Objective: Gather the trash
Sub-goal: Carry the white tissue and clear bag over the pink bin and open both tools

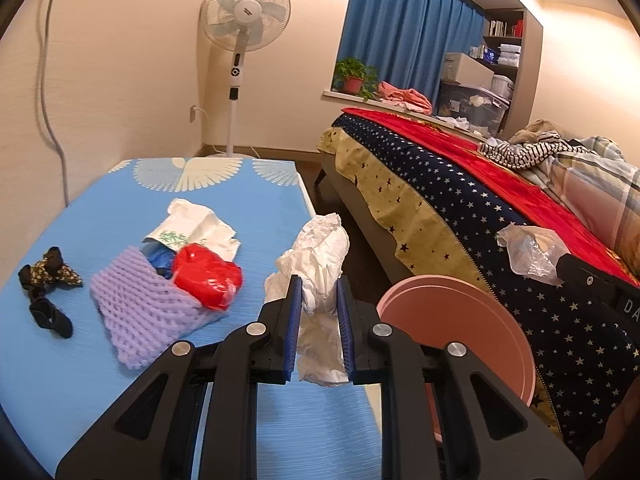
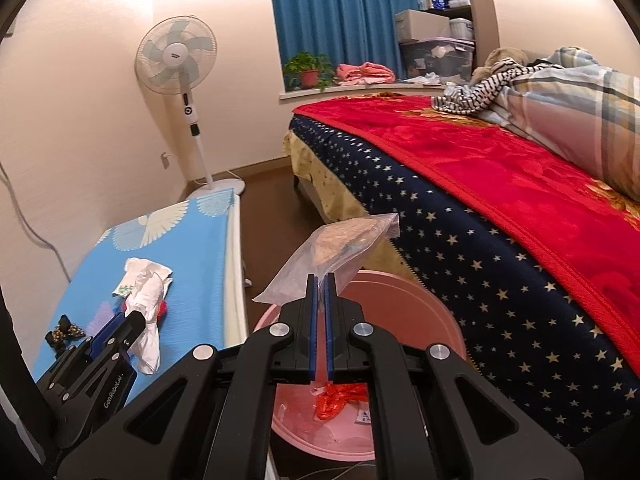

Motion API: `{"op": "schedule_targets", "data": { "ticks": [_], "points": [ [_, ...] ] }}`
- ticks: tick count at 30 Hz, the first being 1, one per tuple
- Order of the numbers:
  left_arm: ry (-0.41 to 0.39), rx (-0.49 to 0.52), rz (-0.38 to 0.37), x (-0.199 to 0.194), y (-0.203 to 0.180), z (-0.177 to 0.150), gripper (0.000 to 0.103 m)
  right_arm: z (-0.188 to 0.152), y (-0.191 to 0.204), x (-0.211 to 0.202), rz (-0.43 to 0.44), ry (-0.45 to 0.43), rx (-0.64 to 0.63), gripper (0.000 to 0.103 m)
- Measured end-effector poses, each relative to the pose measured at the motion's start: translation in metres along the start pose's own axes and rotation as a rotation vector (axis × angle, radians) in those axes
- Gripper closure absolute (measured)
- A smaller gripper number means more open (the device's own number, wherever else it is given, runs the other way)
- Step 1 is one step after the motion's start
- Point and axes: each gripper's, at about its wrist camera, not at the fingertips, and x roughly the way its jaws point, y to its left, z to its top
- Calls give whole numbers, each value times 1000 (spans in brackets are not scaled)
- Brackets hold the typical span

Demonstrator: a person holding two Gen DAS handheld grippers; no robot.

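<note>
Two grippers each hold a piece of trash. The left gripper [image 1: 319,300] has its blue pads squeezed onto a white crumpled bag [image 1: 320,264], with only a small gap left between them. The bag sticks up past the tips toward 12 o'clock and hangs down below them too. It looks very light and soft, and it will flop and rustle. I think it could slip, so a hold low on the thick bunched part is best.

The right gripper [image 2: 319,286] has its jaws almost fully together on a clear plastic bag [image 2: 332,252]. The bag stands up toward 1 o'clock from the tips. It is thin, slick and floppy, with something brownish inside that I cannot make out. It is pinched at its lower edge, and that seems safe enough for such a light thing.

Just under the right gripper, at 6 o'clock, sits a pink bin [image 2: 440,312]. Some red and white scraps already lie in it. Both bags look ready to drop in there.

At 9 o'clock from the left gripper is a table with a blue cloth [image 1: 100,220]. More trash waits on it: a purple foam net [image 1: 140,308], a red plastic bag [image 1: 208,280] and a white paper wrapper [image 1: 200,228]. All of it looks soft and light. A dark flowery scrunchie [image 1: 48,272] lies farther left, maybe not trash.

Farther off at 2 o'clock is the bed with a red blanket [image 2: 500,168]. A fan [image 1: 246,16] stands at 12 o'clock by the wall.
</note>
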Motion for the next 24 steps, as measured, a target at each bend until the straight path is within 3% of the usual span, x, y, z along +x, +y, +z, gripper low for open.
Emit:
{"op": "schedule_targets", "data": {
  "ticks": [24],
  "points": [
    [72,89,-168,31,-57,-12,85,-3,-24,8,-166,-1,15,100]
  ]
}}
